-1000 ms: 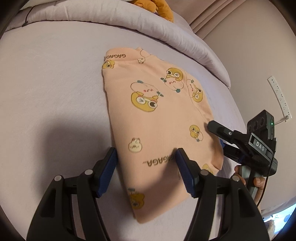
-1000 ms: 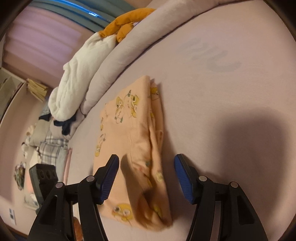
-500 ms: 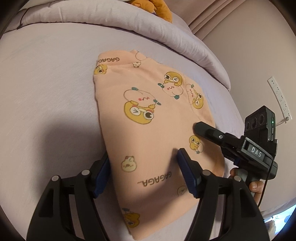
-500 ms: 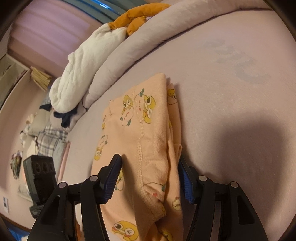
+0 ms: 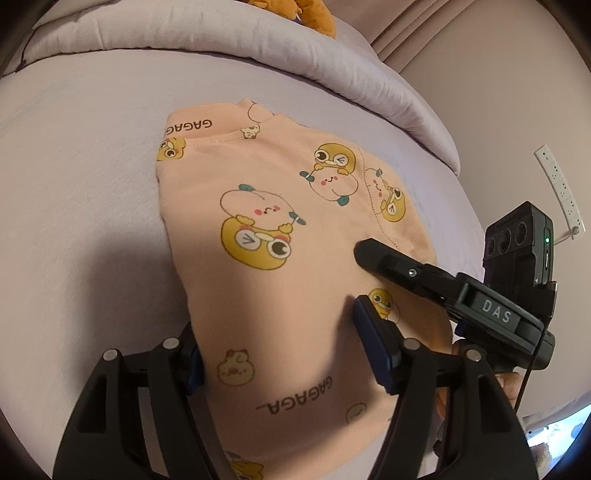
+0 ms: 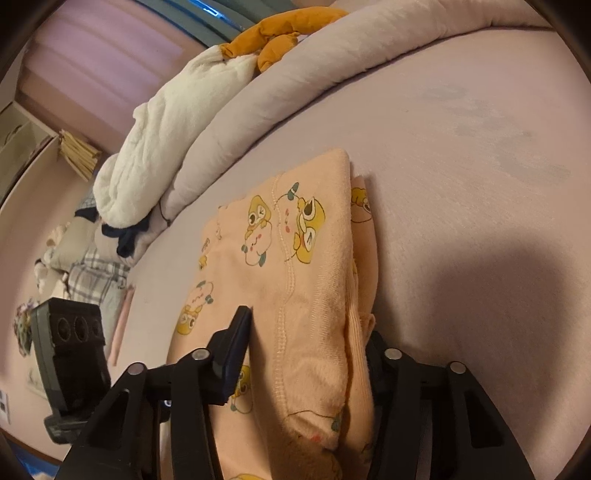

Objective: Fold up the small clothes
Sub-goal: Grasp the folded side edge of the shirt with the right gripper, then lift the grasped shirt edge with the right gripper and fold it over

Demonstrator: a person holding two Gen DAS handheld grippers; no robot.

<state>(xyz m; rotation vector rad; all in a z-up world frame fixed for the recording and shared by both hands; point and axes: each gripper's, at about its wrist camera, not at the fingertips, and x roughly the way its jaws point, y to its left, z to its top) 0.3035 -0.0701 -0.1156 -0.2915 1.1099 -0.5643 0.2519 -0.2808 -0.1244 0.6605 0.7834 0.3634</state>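
Observation:
A folded peach garment printed with yellow cartoon ducks lies on the lilac bed sheet. My left gripper is open and straddles the garment's near left edge, one finger under or beside the cloth and one on top. My right gripper is open and straddles the garment's thick folded edge on the opposite side. It also shows in the left wrist view, its upper finger resting over the cloth.
A rolled lilac duvet runs along the far side, with a white blanket and an orange plush toy on it. More clothes lie beyond. A wall power strip hangs at the right.
Both grippers have slid forward onto the garment from opposite sides, so the cloth now sits between each pair of fingers. The jaws have stayed open.

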